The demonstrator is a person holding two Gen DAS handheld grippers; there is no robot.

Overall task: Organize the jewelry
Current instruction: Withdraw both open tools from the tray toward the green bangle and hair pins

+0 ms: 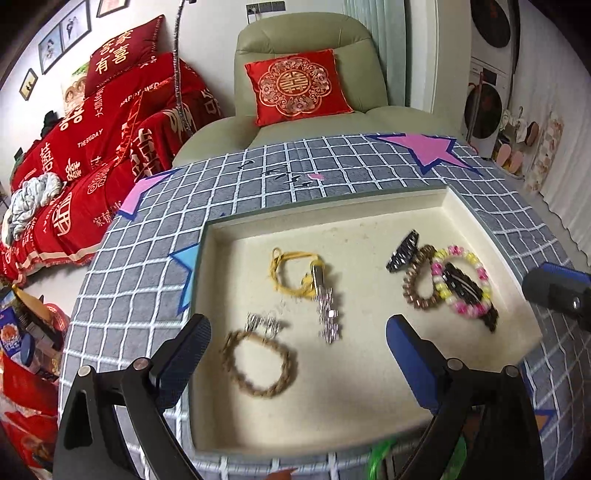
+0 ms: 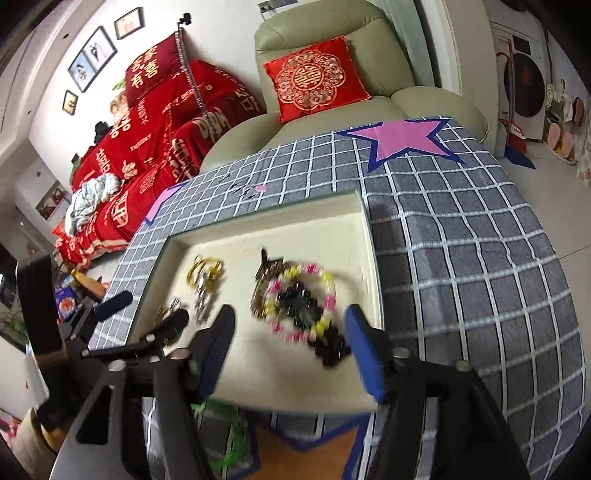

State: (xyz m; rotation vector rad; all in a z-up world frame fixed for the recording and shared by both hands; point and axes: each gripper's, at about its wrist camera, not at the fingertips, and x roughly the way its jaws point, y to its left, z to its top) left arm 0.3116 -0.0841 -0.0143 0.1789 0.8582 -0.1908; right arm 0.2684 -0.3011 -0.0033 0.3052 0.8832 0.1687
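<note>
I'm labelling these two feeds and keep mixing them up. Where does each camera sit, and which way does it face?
Left wrist: on the left gripper, looking down along its open fingers at the cream tray, over the tan braided bracelet; the right gripper's blue finger shows at the right edge.
Right wrist: on the right gripper, fingers open above the pink and yellow bead bracelet; the left gripper shows at the left.
Shared: tray, jewelry, grey checked cloth, green armchair.

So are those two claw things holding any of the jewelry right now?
No. The left gripper and the right gripper both stand open and empty; the bracelets lie loose in the tray.
</note>
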